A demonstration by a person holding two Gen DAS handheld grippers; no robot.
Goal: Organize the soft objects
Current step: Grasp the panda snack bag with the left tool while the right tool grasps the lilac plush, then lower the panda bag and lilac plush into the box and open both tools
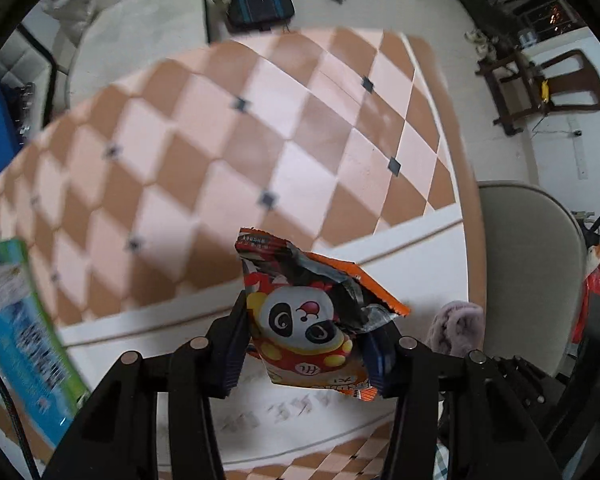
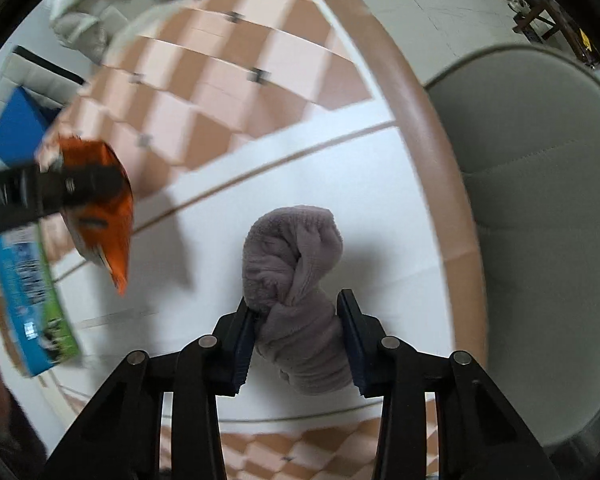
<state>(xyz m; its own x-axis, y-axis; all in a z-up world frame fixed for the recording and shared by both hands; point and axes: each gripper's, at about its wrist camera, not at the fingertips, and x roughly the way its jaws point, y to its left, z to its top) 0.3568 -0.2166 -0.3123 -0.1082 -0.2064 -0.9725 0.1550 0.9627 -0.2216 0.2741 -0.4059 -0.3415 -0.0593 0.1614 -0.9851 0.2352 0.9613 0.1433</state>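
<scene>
blue-green box [image 1: 16,344]: cut by your left view's edge, print blurred | snack packet [image 1: 312,316]: lower corners hidden behind your left gripper's fingers [image 1: 230,344] | rolled towel [image 2: 296,296]: sides covered by your right gripper's pads [image 2: 350,336]

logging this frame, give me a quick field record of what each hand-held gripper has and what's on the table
left hand-held gripper: shut on panda snack packet, lifted above table
right hand-held gripper: shut on rolled mauve towel
table: orange and pink checked cloth with white border
other item: blue-green carton on the table edge
beside table: grey chair
</scene>
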